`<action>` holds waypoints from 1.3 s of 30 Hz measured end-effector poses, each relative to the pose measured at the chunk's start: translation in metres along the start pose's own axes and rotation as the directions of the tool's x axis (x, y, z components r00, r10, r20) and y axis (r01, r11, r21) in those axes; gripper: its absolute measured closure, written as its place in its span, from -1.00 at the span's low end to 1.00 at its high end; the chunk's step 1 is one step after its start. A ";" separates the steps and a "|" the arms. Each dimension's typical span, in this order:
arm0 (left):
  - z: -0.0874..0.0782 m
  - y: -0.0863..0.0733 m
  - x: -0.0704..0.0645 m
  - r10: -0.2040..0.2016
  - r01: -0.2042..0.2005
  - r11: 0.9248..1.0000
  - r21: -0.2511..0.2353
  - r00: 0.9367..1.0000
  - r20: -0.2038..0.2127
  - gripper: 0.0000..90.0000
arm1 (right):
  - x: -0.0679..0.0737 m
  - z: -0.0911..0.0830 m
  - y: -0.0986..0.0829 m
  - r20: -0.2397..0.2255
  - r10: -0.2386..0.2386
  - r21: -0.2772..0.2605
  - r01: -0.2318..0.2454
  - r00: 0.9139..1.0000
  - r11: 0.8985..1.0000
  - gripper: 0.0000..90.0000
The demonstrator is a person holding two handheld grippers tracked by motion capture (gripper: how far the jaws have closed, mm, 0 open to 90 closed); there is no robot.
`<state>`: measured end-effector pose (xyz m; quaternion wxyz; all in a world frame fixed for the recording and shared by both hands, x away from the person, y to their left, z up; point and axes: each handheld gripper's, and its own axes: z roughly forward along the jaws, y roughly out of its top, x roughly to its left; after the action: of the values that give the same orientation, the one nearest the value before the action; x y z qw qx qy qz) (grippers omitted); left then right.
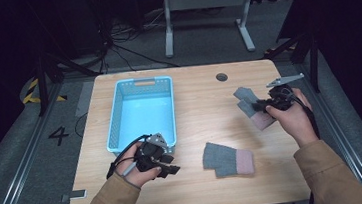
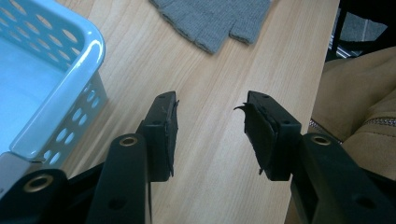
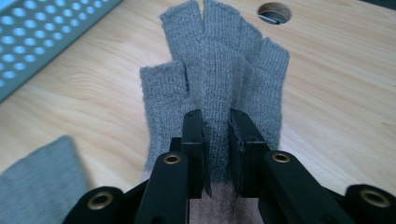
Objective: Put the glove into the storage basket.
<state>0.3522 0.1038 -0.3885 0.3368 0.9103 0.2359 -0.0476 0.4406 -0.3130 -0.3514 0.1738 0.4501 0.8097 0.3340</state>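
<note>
The right gripper (image 3: 216,140) pinches a grey knitted fingerless glove (image 3: 219,70) at the right of the high view, likely so it can go in the blue plastic basket (image 1: 115,113). The left gripper (image 2: 210,135) rests spread at lower left.

2 grey gloves (image 1: 227,159) (image 1: 251,106), 1 blue basket (image 1: 115,119), 2 grippers (image 1: 167,164) (image 1: 261,105), 1 table (image 1: 207,129)

sleeves (image 1: 333,178): tan | jaws: black, brass rivets | cables: black
</note>
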 end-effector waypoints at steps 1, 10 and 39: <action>0.000 0.000 0.000 0.000 0.000 1.000 -0.002 1.000 0.001 0.22 | 0.002 -0.002 -0.001 -0.014 0.000 0.004 0.000 1.000 1.000 0.74; 0.001 0.001 -0.002 0.002 -0.002 1.000 0.003 1.000 -0.001 0.22 | 0.021 -0.021 -0.010 -0.084 -0.085 0.011 0.086 0.993 0.996 0.74; 0.010 0.006 -0.006 0.029 -0.028 0.999 -0.025 0.999 0.018 0.19 | 0.065 -0.032 -0.039 -0.284 -0.252 -0.027 0.255 0.925 0.966 0.74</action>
<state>0.3500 0.0911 -0.3907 0.3506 0.9089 0.2205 -0.0482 0.3628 -0.2848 -0.3542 0.0946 0.2896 0.8795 0.3657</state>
